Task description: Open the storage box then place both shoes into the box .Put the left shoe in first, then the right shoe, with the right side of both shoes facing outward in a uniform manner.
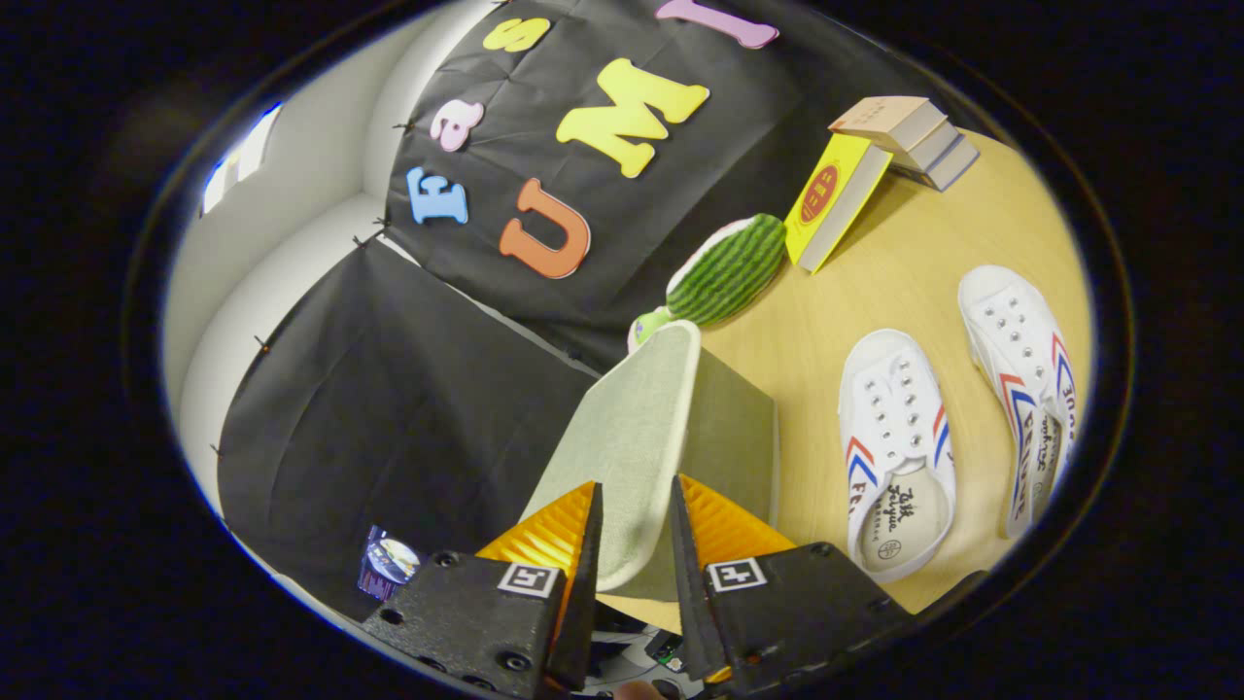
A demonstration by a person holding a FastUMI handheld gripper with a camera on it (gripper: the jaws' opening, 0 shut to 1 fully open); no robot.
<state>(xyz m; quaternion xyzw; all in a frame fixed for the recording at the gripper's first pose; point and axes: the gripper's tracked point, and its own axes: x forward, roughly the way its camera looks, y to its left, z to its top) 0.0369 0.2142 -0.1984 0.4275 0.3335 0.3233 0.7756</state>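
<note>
Black cloth walls close off the booth behind a pale wooden tabletop (875,292), on which a grey-green fabric storage box (739,428) is seen just ahead of the gripper (635,525). The box's matching fabric lid (632,437) is lifted up on edge, and its rim is pinched between the two narrowly set fingers, so the opening step is judged to be in hand. Beyond the box, two white canvas slip-on shoes with red and blue side stripes are laid side by side: the nearer shoe (894,447) just beside the box, the farther shoe (1020,389) next to it. A striped green watermelon-shaped toy (729,270) and a yellow book (836,199) leaning on stacked books (914,136) are set farther back. The lid should be swung fully back with steady grip, so that it stays clear of the shoes and the box is not dragged.
</note>
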